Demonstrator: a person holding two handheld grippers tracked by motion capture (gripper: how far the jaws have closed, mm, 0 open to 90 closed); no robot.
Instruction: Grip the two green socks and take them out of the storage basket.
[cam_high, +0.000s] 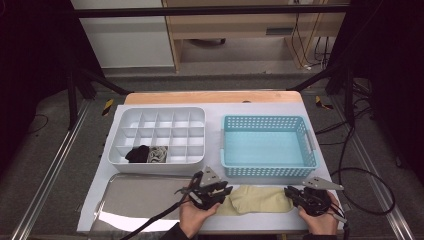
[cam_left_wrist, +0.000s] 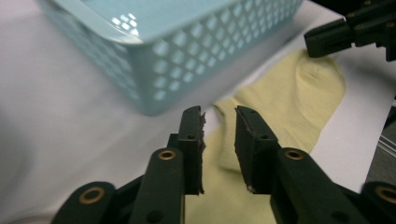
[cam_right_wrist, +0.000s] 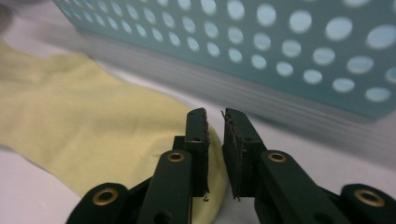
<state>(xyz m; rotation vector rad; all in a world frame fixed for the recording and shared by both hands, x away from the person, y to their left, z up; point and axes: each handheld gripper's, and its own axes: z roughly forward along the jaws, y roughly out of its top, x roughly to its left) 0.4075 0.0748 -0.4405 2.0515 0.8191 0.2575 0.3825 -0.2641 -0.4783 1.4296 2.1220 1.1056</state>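
Note:
A pale yellow sock (cam_high: 260, 199) lies flat on the white table in front of the blue basket (cam_high: 265, 119). My left gripper (cam_high: 227, 190) hovers at the sock's left end. In the left gripper view its jaws (cam_left_wrist: 219, 112) stand apart over the sock's cuff (cam_left_wrist: 289, 93), and the pads do not press on it. My right gripper (cam_high: 287, 191) is at the sock's right end. In the right gripper view its jaws (cam_right_wrist: 215, 114) show a narrow gap above the sock's edge (cam_right_wrist: 84, 107), with nothing pinched between them.
A white compartment organiser (cam_high: 156, 111) stands at the back left, with a black rolled sock (cam_high: 137, 154) and a grey-white one (cam_high: 158, 155) in its front cells. A metal tray (cam_high: 135, 200) lies at the front left. The blue basket wall (cam_right_wrist: 280, 46) rises just behind both grippers.

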